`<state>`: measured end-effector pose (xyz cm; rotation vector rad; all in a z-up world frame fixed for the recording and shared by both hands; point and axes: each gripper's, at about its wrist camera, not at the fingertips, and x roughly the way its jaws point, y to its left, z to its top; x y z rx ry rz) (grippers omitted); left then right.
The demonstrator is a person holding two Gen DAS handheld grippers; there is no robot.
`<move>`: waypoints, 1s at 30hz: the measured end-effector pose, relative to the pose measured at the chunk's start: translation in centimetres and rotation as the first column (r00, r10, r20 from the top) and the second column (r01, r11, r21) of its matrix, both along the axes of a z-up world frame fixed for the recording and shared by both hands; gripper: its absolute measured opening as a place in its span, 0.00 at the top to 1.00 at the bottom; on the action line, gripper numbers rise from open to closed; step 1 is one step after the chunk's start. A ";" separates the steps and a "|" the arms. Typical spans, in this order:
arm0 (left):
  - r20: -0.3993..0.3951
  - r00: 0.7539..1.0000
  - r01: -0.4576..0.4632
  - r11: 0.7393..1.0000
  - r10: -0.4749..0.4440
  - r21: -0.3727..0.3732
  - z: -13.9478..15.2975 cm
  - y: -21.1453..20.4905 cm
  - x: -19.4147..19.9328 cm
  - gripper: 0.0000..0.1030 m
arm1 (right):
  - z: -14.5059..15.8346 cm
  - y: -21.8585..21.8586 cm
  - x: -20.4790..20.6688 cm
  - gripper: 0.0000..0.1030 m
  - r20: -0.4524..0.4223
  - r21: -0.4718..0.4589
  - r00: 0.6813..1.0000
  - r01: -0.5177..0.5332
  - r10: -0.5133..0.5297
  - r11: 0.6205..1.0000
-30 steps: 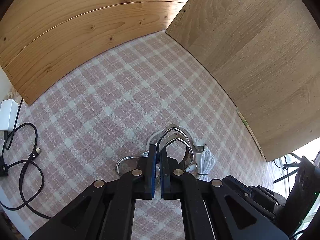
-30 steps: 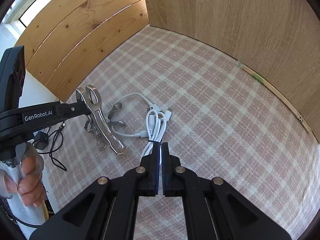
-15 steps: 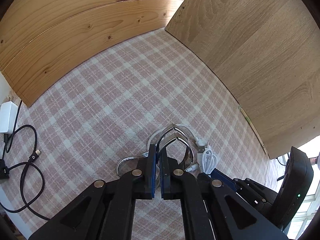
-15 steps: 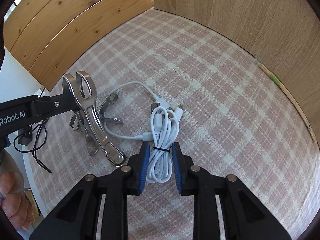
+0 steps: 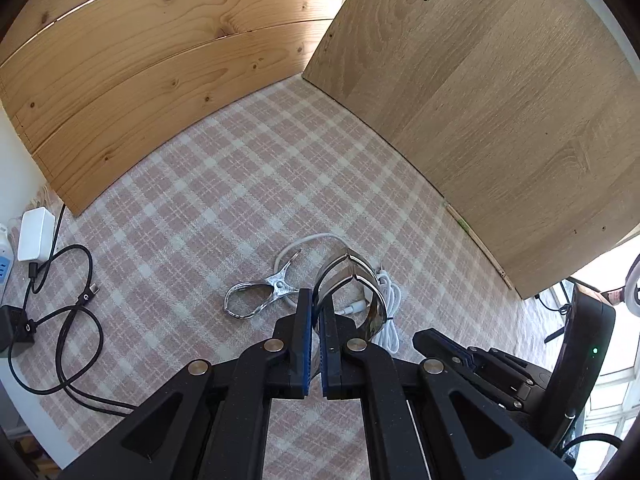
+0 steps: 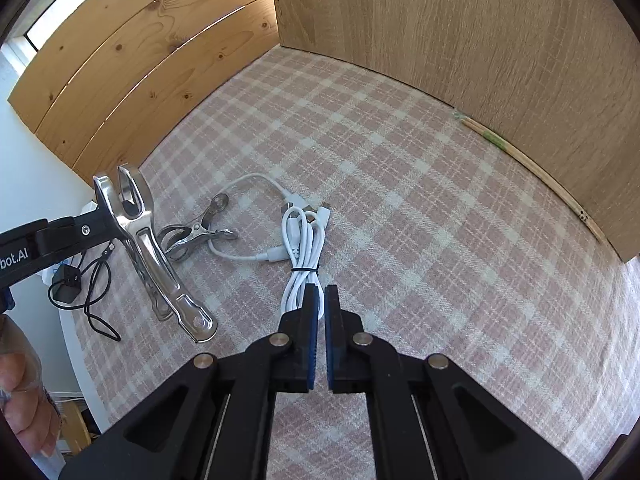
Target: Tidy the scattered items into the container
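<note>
My left gripper [image 5: 316, 304] is shut on a large steel clip [image 5: 352, 284] and holds it above the checked cloth; the clip also shows in the right wrist view [image 6: 152, 248]. A smaller steel clip [image 5: 260, 296] lies on the cloth just left of it, also in the right wrist view [image 6: 192, 232]. A bundled white cable [image 6: 302, 248] lies on the cloth. My right gripper [image 6: 320, 296] is shut on the near end of that bundle. A loose white cable [image 6: 256, 184] curls beside it. No container is in view.
Wooden panels [image 5: 160, 80] stand behind the cloth, and a lighter board [image 6: 480, 40] stands on the right. A black cable [image 5: 60, 312] and a white charger [image 5: 36, 232] lie at the left edge. Thin wooden sticks [image 6: 532, 168] lie along the board's foot.
My right gripper opened around the white cable bundle, then shut on its near end. My left gripper lifted and drew back with the large clip, uncovering the smaller clip.
</note>
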<state>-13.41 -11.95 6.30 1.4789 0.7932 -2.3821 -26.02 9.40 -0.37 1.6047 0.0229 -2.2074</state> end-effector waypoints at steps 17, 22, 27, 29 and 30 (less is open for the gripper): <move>0.018 1.000 -0.012 0.999 0.012 0.039 -0.1 -0.5 2.3 0.98 | -2.8 -3.3 -1.3 0.74 0.030 0.133 0.999 -0.028 0.024 0.991; 0.003 1.000 0.017 0.999 -0.017 0.028 1.0 1.2 2.6 0.98 | -1.0 -0.8 0.0 0.75 0.000 0.087 1.000 0.021 -0.021 0.996; -0.011 0.998 0.063 0.998 -0.063 0.019 2.1 4.1 2.7 0.98 | 0.6 3.0 1.7 0.99 -0.018 0.049 0.997 0.080 -0.079 0.996; -0.015 0.996 0.089 0.996 -0.088 0.013 2.5 5.6 2.7 0.98 | 0.8 4.8 2.3 0.99 -0.009 0.031 0.995 0.104 -0.104 0.994; -0.016 0.995 0.101 0.995 -0.101 0.011 2.7 6.4 2.8 0.98 | 0.7 5.6 2.6 0.99 -0.008 0.030 0.994 0.110 -0.109 0.994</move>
